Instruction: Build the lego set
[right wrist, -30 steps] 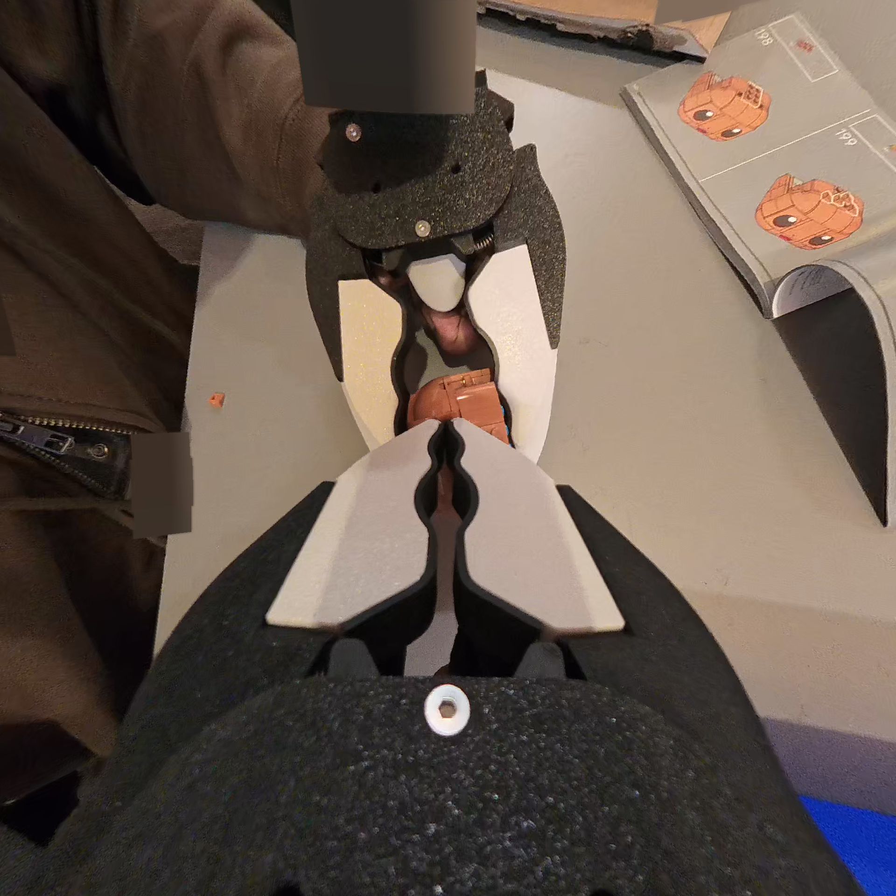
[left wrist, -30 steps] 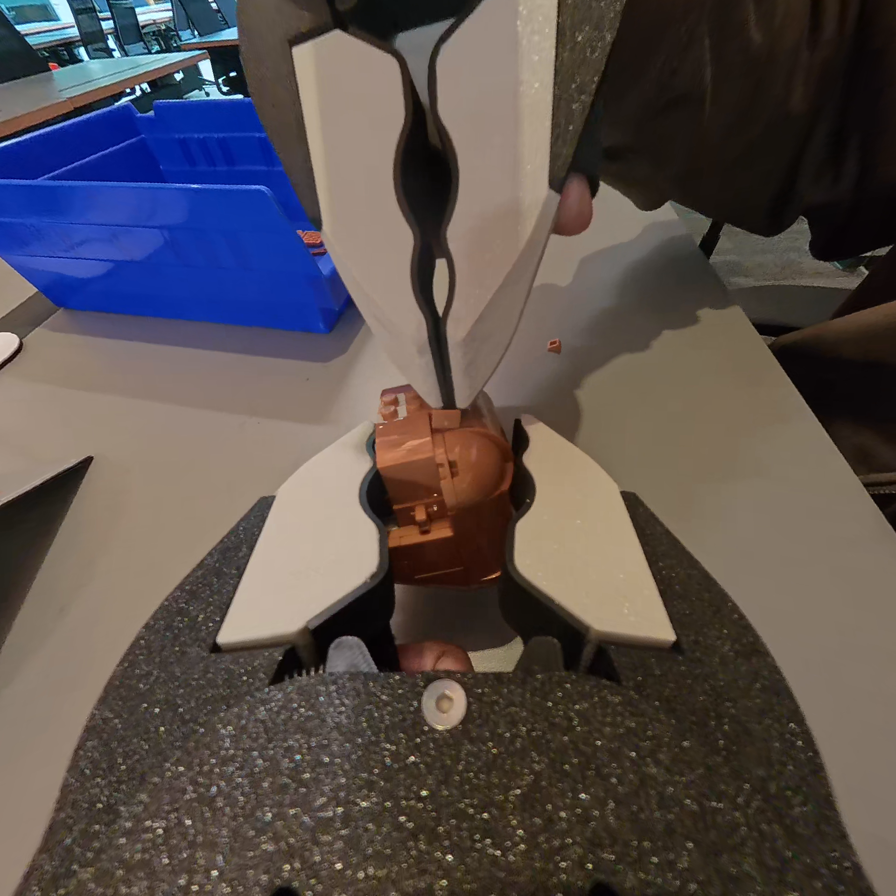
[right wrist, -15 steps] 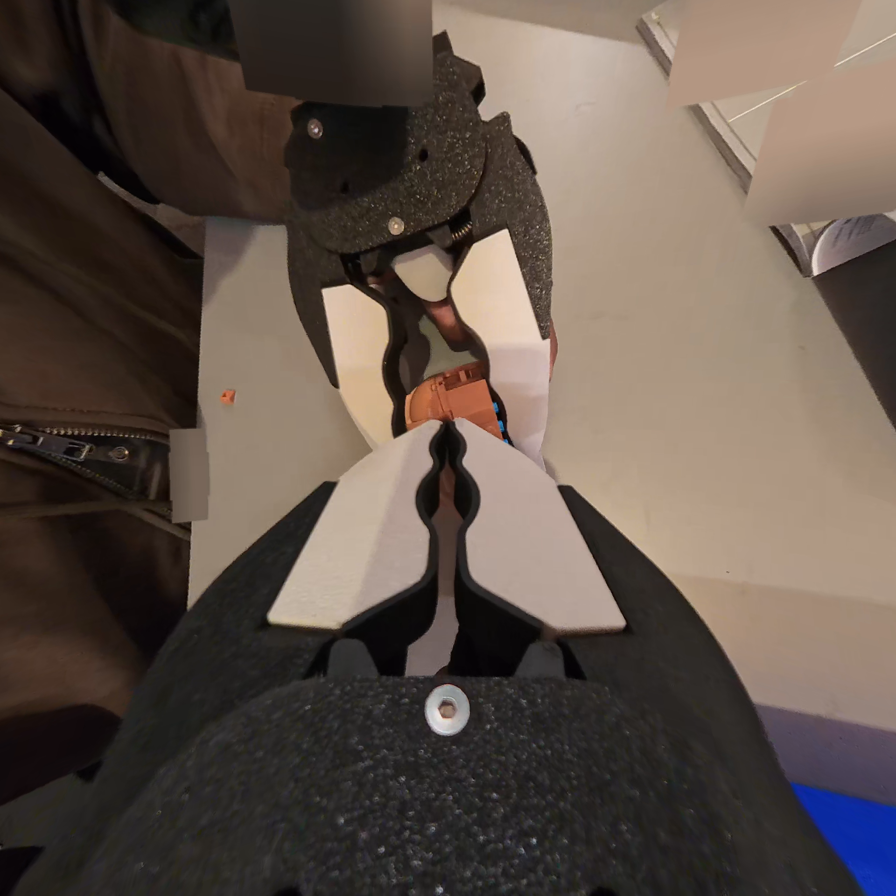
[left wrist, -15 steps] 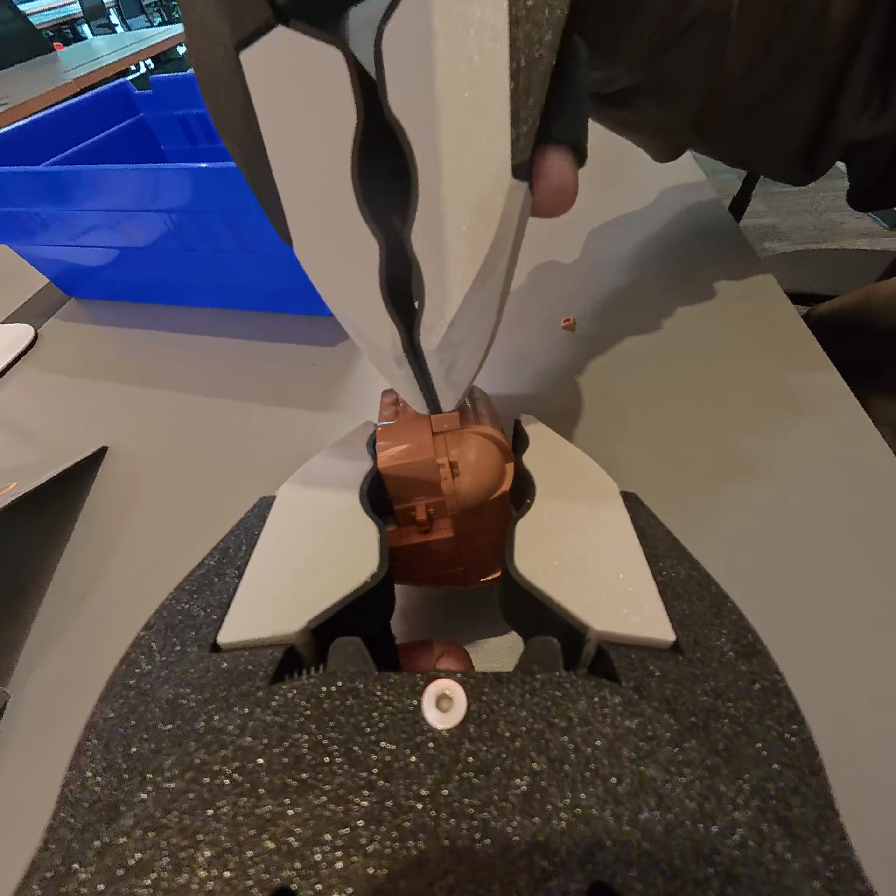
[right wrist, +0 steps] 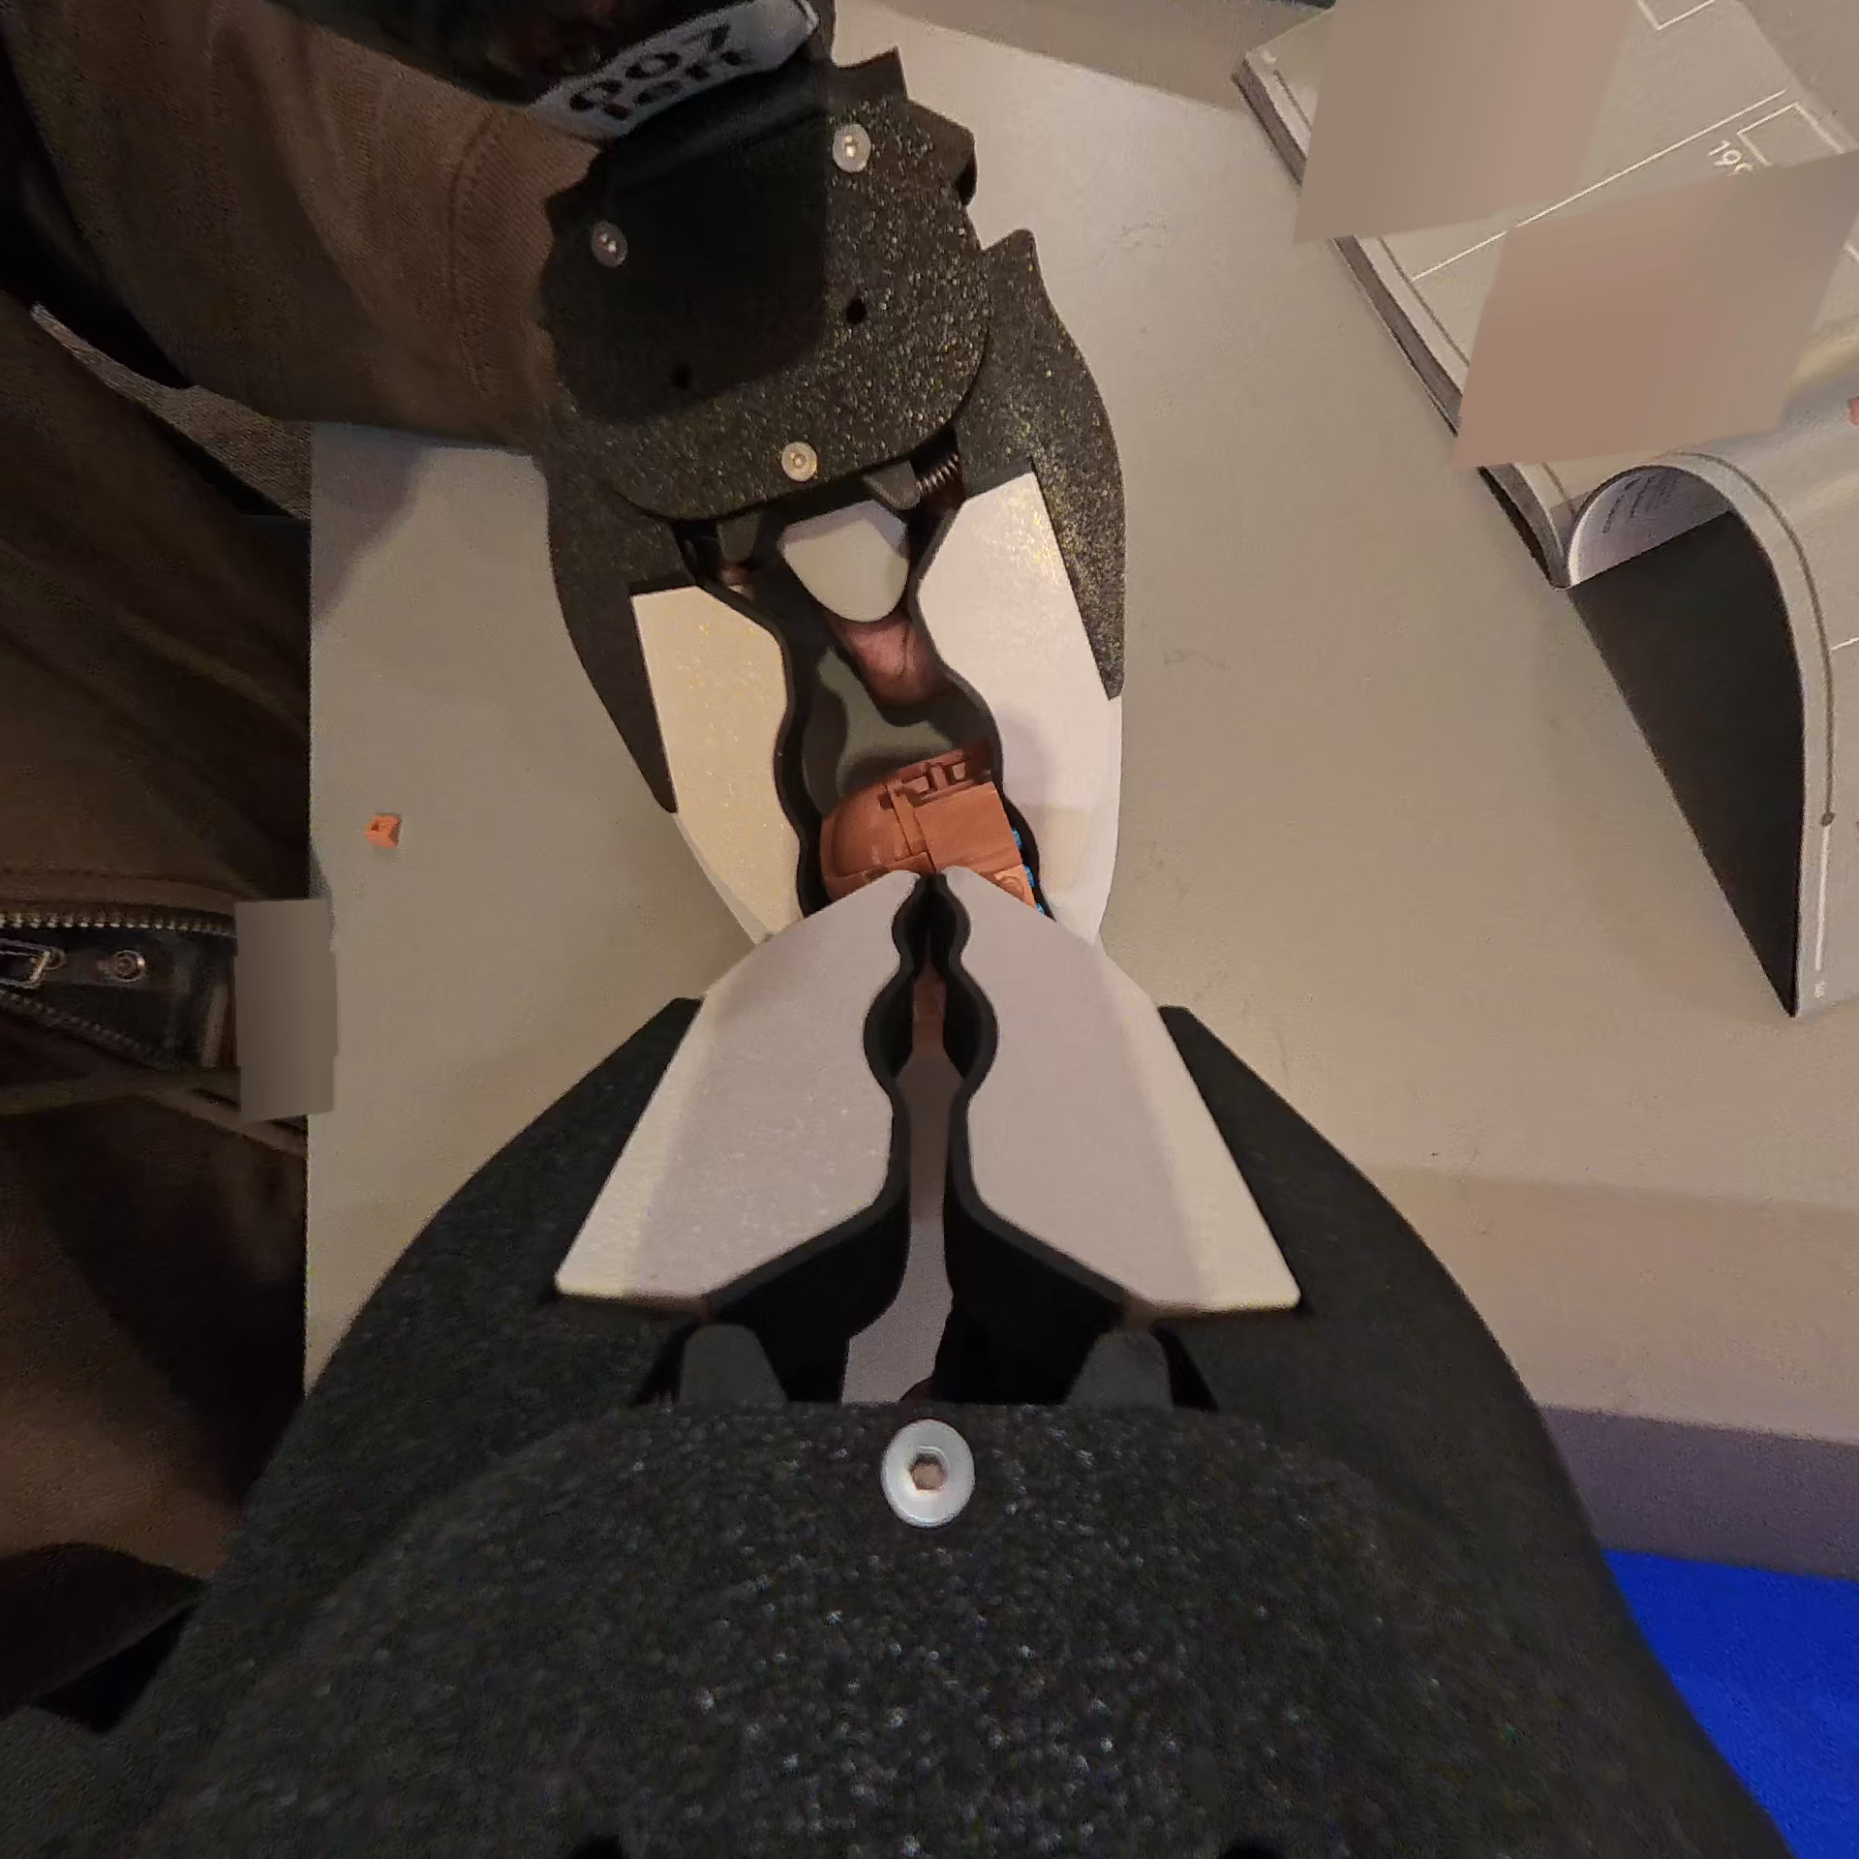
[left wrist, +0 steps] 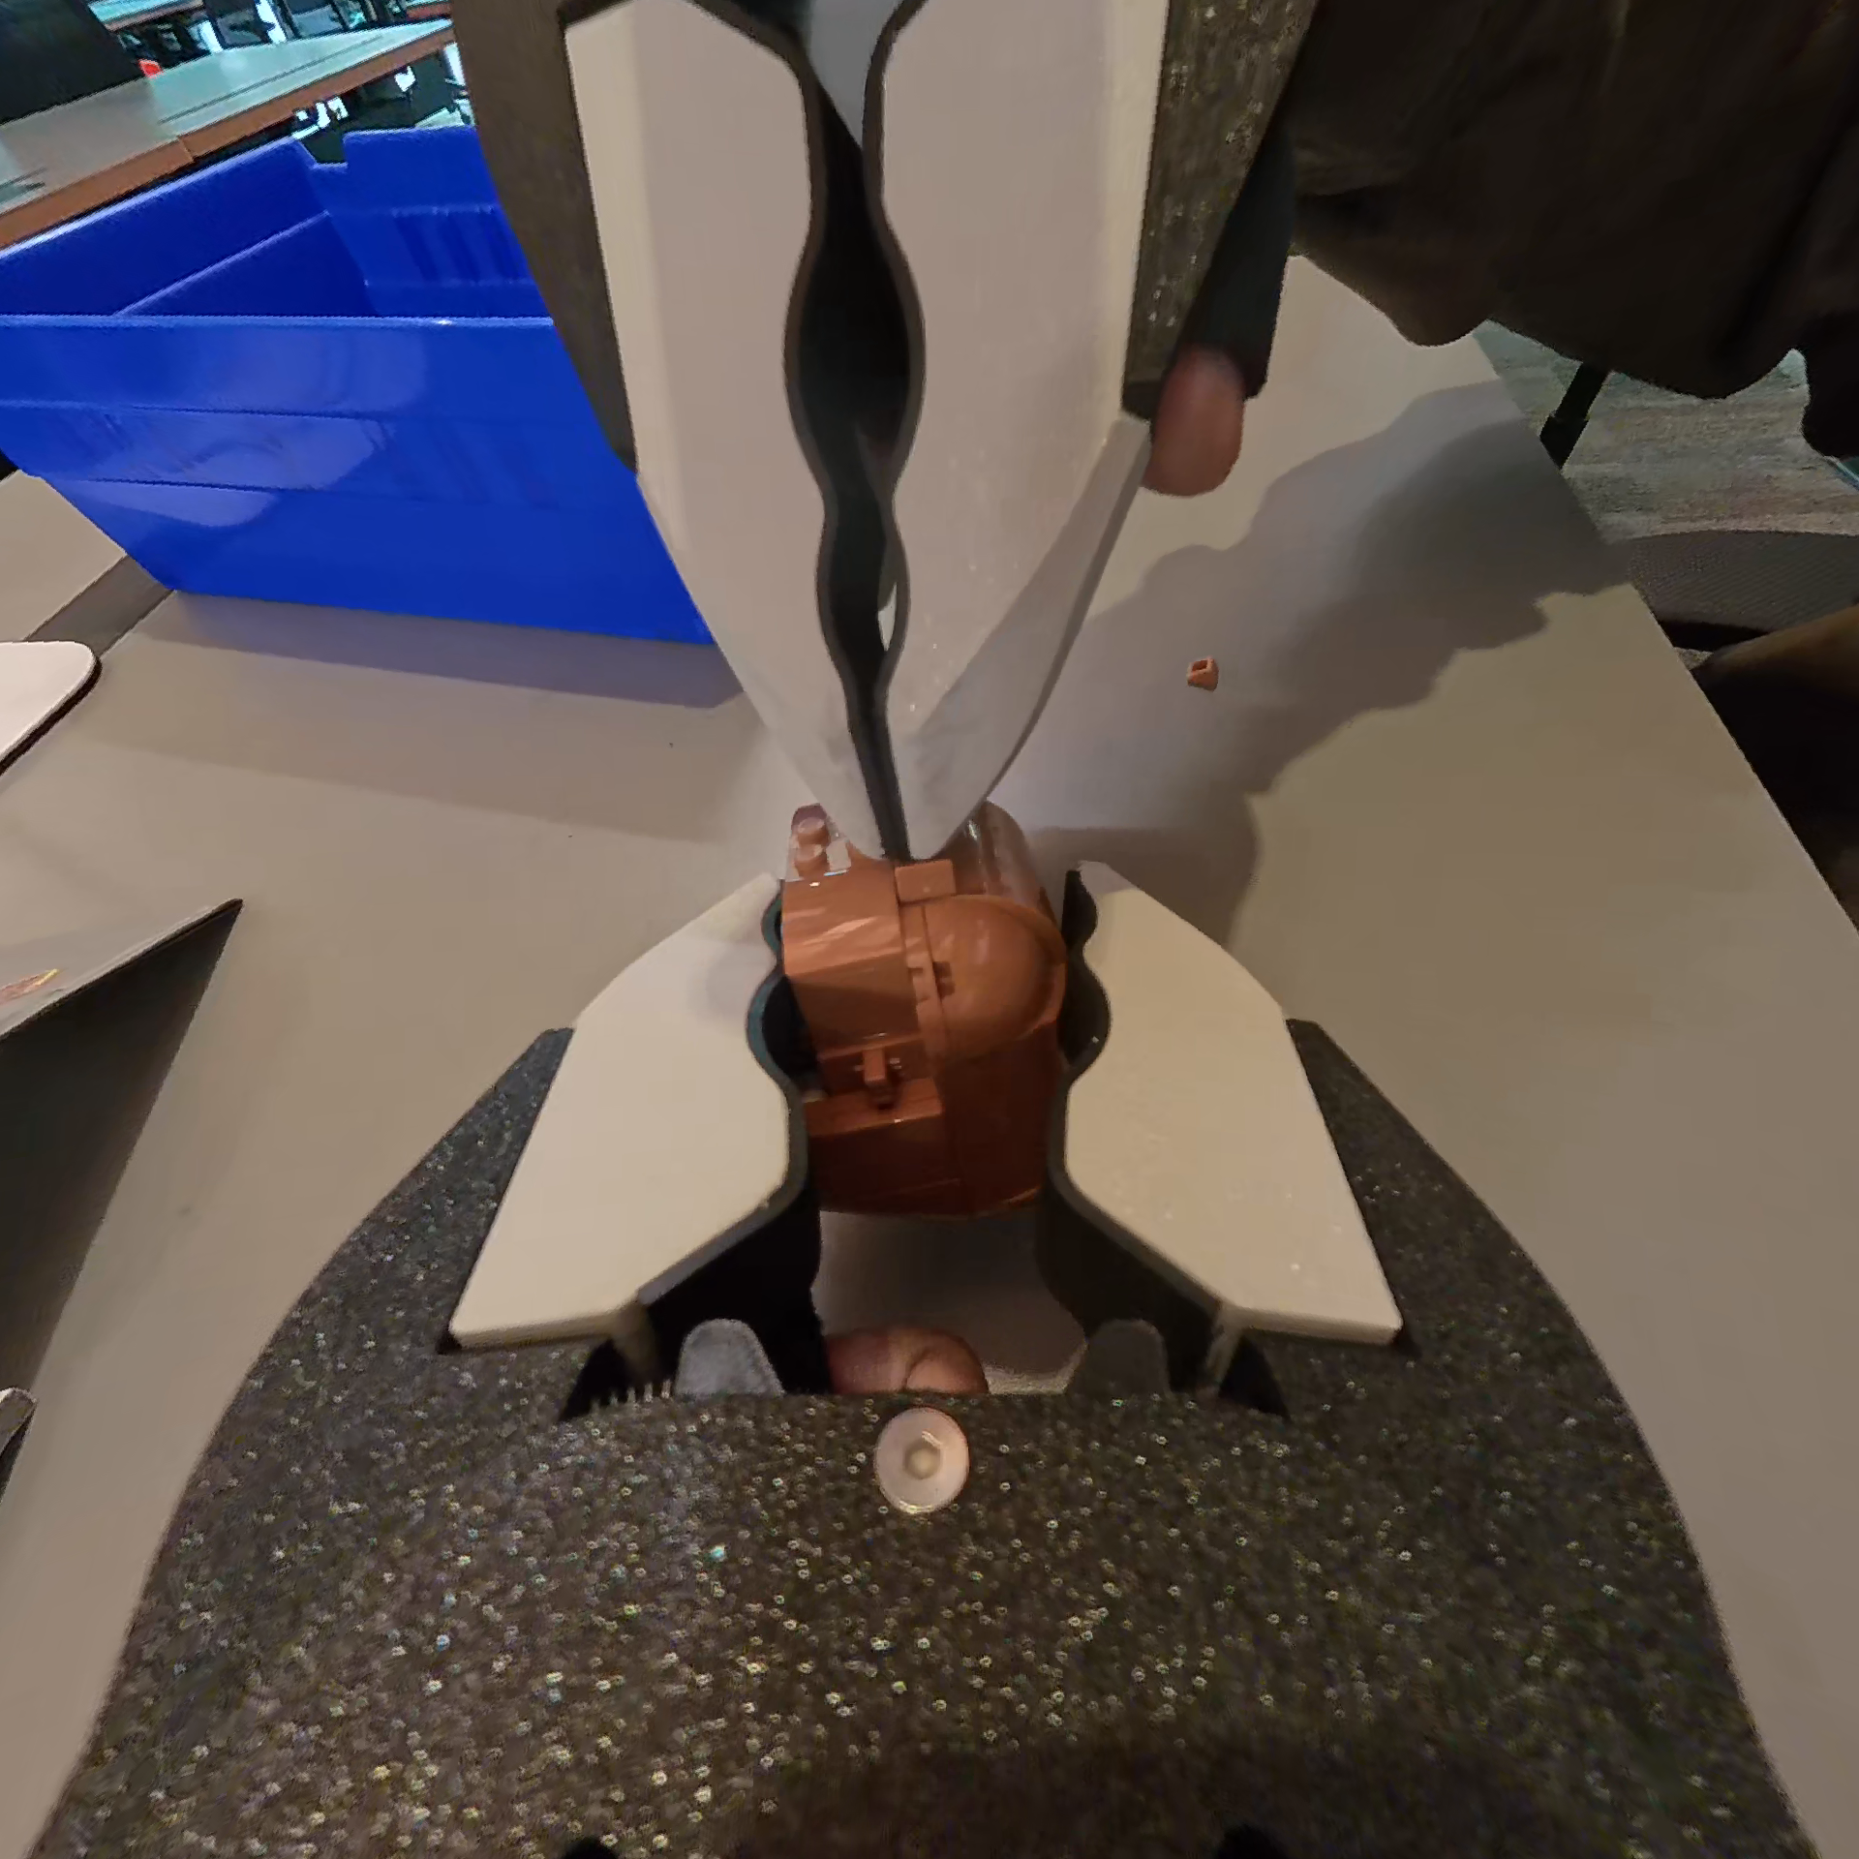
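My left gripper is shut on a brown rounded lego model and holds it above the grey table. My right gripper comes down from above, shut, with its tips touching the model's top edge beside a small brown tile. In the right wrist view my right gripper is shut in front of the model, which sits between the left gripper's fingers. Whether a small piece is pinched in the right tips is hidden. A tiny loose brown piece lies on the table, and it also shows in the right wrist view.
A blue bin stands at the back left. An open instruction booklet lies to the right in the right wrist view. A person's dark brown jacket fills the table's near edge. A white object lies at the far left. The tips of both grippers are at nearly the same place. About 35 cm separates my left fingertips from the white object.
Both grippers keep their hold and contact on the model. The right wrist view has swung a little, so the booklet sits farther to the upper right. The model has tilted slightly.
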Tool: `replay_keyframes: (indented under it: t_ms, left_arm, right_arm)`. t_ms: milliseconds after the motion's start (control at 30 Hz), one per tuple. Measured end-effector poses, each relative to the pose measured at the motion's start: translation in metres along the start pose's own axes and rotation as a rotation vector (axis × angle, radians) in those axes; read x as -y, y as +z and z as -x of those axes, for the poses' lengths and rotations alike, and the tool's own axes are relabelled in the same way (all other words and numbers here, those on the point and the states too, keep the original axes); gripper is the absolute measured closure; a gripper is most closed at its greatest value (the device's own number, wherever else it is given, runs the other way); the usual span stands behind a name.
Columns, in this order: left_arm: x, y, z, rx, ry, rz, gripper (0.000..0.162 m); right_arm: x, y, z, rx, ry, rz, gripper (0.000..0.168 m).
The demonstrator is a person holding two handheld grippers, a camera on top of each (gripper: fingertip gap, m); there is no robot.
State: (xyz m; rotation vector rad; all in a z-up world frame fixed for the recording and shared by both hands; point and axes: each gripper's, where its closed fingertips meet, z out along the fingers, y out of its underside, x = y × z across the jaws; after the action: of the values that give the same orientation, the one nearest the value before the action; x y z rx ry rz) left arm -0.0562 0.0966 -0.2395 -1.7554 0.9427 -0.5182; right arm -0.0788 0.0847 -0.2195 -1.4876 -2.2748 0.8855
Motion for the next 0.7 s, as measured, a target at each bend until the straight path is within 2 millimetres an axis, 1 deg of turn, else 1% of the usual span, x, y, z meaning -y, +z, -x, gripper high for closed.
replay_keyframes:
  t_ms: [267, 400, 533, 567, 633, 700]
  left_arm:
    - [-0.002, 0.000, 0.003, 0.012, -0.017, 0.009, 0.113]
    - [0.001, 0.000, 0.003, -0.004, -0.044, -0.014, 0.112]
    - [0.015, -0.009, 0.008, -0.032, -0.122, -0.114, 0.112]
    - [0.018, -0.012, 0.009, -0.045, -0.145, -0.134, 0.112]
    - [0.024, -0.017, 0.011, -0.079, -0.207, -0.188, 0.112]
    - [0.029, -0.022, 0.012, -0.123, -0.271, -0.236, 0.112]
  right_arm:
    - [0.001, 0.001, -0.005, -0.092, -0.033, 0.011, 0.168]
    - [0.005, -0.001, -0.010, -0.175, -0.077, -0.002, 0.168]
    - [0.024, -0.013, -0.017, -0.280, -0.113, -0.108, 0.168]
    - [0.031, -0.018, -0.018, -0.306, -0.131, -0.159, 0.165]
    - [0.041, -0.026, -0.014, -0.316, -0.189, -0.257, 0.155]
    - [0.045, -0.031, -0.009, -0.325, -0.265, -0.310, 0.146]
